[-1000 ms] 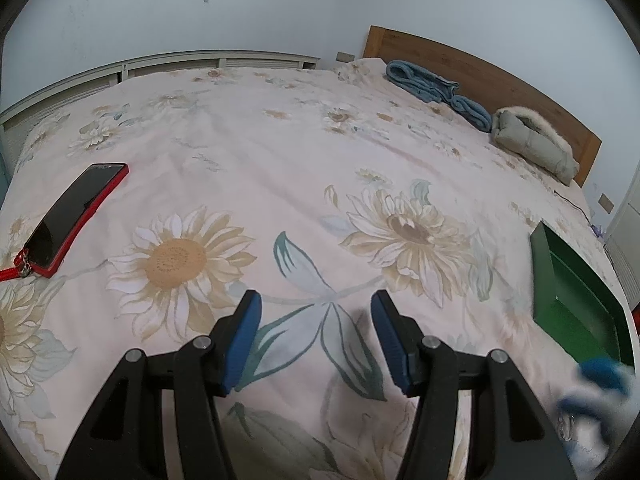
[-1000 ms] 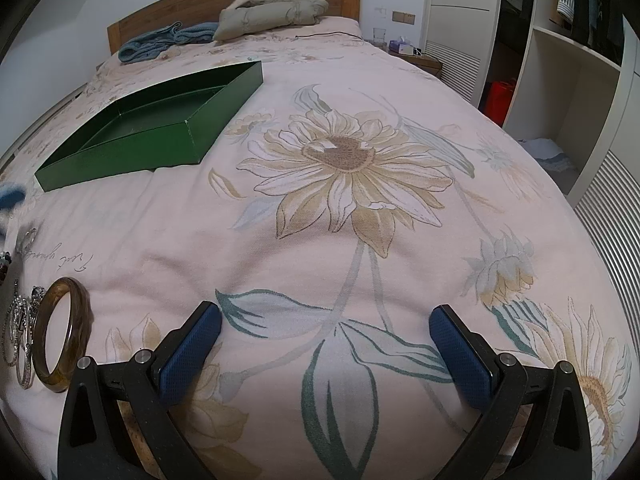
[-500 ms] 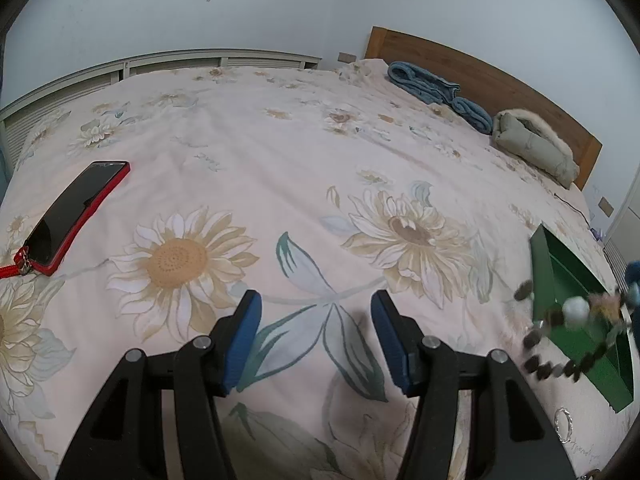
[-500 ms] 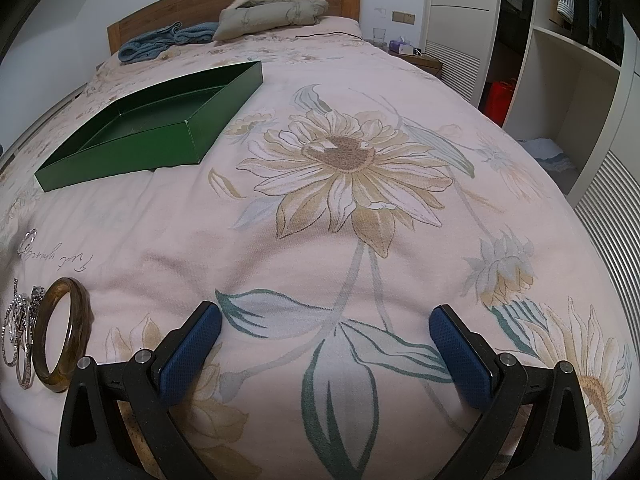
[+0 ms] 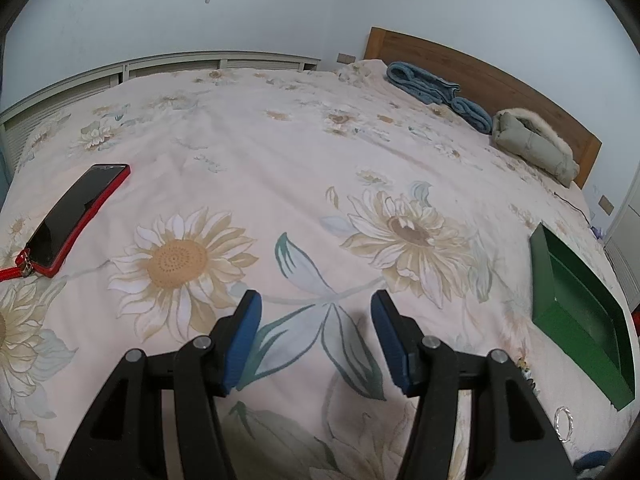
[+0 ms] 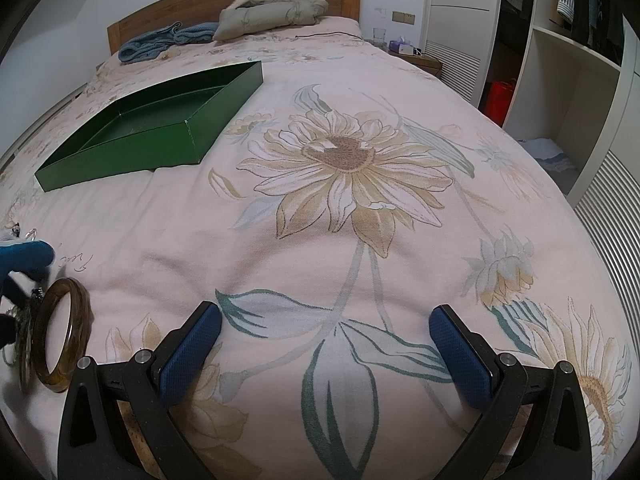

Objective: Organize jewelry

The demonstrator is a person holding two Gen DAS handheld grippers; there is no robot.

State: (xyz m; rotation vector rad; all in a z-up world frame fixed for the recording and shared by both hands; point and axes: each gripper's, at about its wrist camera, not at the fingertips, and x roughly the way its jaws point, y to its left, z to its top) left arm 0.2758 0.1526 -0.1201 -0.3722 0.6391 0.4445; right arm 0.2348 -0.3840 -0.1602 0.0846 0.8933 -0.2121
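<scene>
An open green tray [image 6: 120,160] lies on the flowered bedspread at the far left; nothing shows inside it. The same tray [image 5: 542,272] is at the right edge of the left wrist view. An amber bangle [image 6: 60,344] lies at the near left, with silver bracelets [image 6: 22,344] against its left side. A small silver ring [image 5: 563,424] lies in front of the tray. A hand in a blue glove [image 6: 24,256] reaches in just above the bangle. My left gripper [image 5: 316,308] is open over the bedspread with nothing between its fingers. My right gripper [image 6: 324,316] is wide open and empty too.
A phone in a red case [image 5: 80,216] lies at the far left of the bed. Folded blue cloth [image 5: 440,92] and a grey jacket [image 5: 532,144] lie by the wooden headboard. White wardrobe shelves [image 6: 568,80] stand beyond the bed's right edge.
Half a second ago a blurred string of dark beads hung in the air by the tray; it is gone from there now. The blue-gloved hand has come in beside the bangle. Neither gripper has moved.
</scene>
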